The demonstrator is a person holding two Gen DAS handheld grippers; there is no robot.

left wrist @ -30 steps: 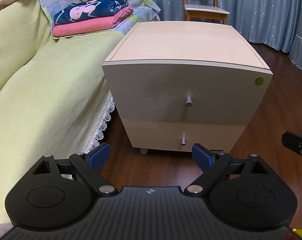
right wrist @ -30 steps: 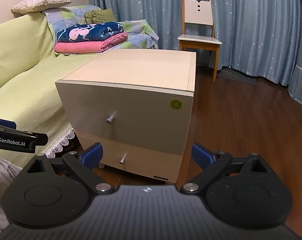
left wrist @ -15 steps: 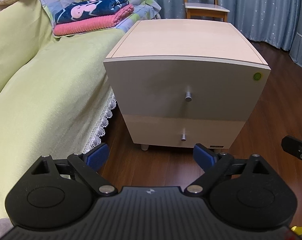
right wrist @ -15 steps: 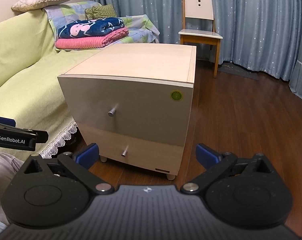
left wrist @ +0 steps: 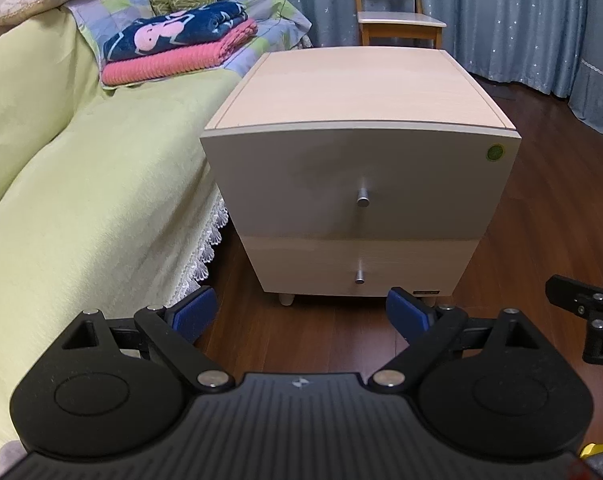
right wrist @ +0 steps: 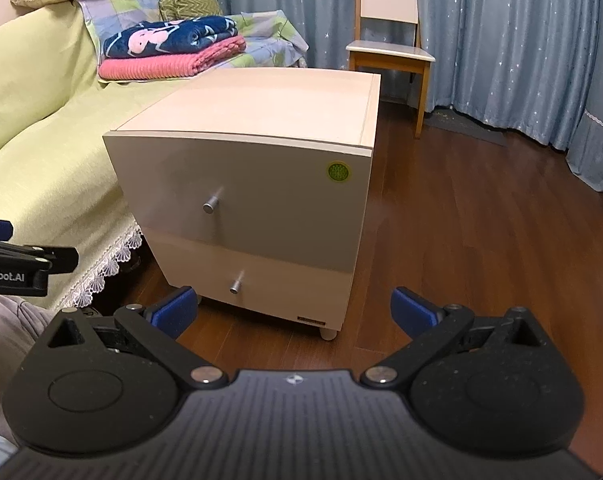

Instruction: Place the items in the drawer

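A pale wooden nightstand stands on the dark wood floor, with two drawers, both pushed in. The upper drawer has a metal knob; the lower drawer has a smaller knob. My left gripper is open and holds nothing, a short way in front of the lower drawer. My right gripper is open too, empty, facing the nightstand's front right corner. Folded blankets, one navy and one pink, lie on the sofa behind.
A green-covered sofa with a lace hem runs along the left of the nightstand. A wooden chair stands before blue curtains. Bare floor stretches to the right. Something yellow shows at the left view's bottom right.
Both grippers have drawn back and dropped a little; the nightstand now sits higher and slightly farther in both views. Fingers stay spread as before.
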